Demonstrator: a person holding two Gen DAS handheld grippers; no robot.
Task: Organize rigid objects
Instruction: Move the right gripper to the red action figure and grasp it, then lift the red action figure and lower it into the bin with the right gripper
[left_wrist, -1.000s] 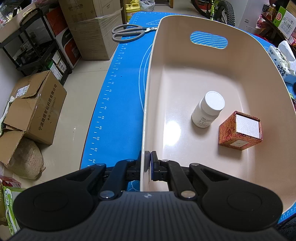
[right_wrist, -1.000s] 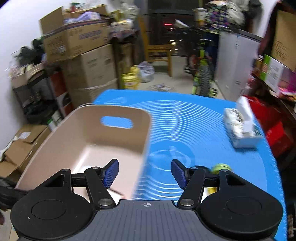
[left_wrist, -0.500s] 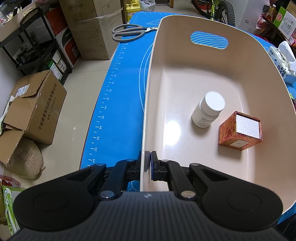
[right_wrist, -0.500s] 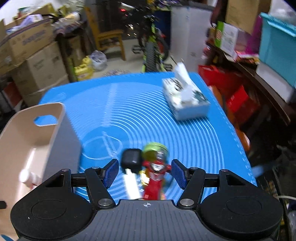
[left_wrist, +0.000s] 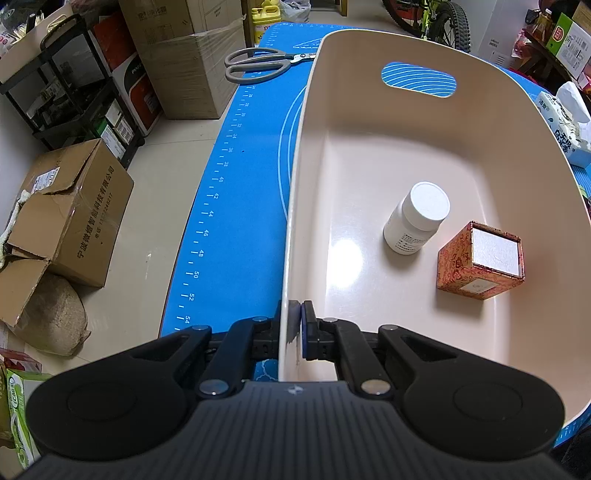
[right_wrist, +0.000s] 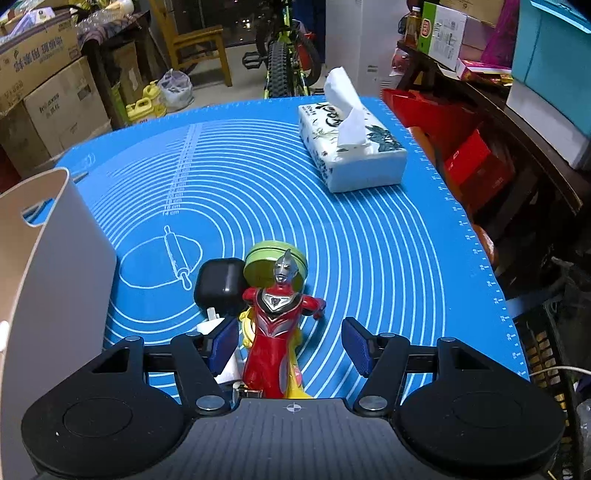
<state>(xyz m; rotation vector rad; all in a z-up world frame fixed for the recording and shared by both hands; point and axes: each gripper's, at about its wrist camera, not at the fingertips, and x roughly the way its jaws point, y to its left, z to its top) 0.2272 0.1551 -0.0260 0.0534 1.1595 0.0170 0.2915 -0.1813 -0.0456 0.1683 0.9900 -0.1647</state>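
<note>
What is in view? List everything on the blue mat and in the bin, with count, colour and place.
bin: 1, beige, on the mat's left part
bottle: 1, white, upright in the bin
box: 1, red-patterned with white top, in the bin right of the bottle
scissors: 1, grey handles, on the mat beyond the bin
mat: 1, blue with white lines
tissue pack: 1, white, far right of the mat
toy figure: 1, red and silver, between the right fingers
round tin: 1, green, behind the figure
case: 1, black, left of the tin
left hand-held gripper: shut on the bin's wall
right hand-held gripper: open around the figure
</note>
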